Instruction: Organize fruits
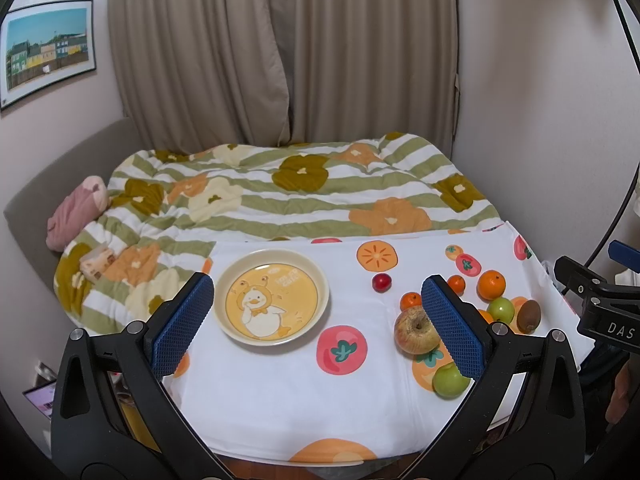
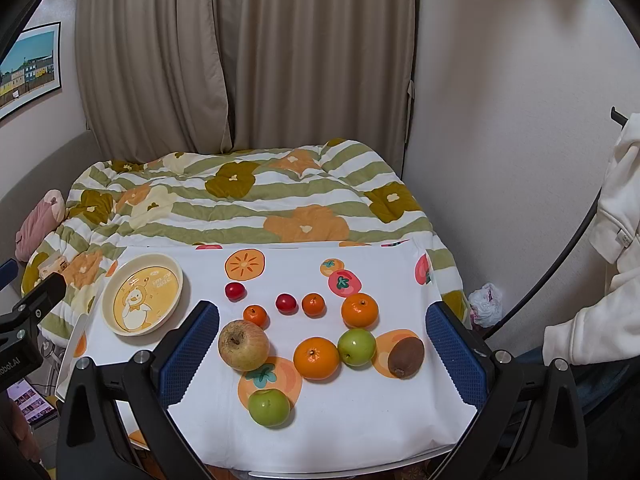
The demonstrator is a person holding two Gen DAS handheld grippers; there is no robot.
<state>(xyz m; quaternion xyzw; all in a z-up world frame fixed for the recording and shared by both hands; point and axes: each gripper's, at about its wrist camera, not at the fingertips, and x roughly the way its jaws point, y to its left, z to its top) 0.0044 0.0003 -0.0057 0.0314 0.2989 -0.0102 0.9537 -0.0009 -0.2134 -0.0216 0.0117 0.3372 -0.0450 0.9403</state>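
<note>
Right wrist view: duck plate [image 2: 142,304] holds no fruit, both grippers' fingers [image 2: 188,354] spread

- A flowered quilt [image 2: 248,204] is spread at 12 o'clock.
- Beige curtains [image 2: 224,56] are hung above it.
- 1 framed picture [image 1: 48,50] is mounted at 10 o'clock.
- A pink pillow [image 1: 76,212] is laid at 9 o'clock.

Beige curtains [image 1: 280,52] behind bed w/ floral quilt [image 1: 280,196], framed pic [image 1: 46,50] on pale wall.
</note>
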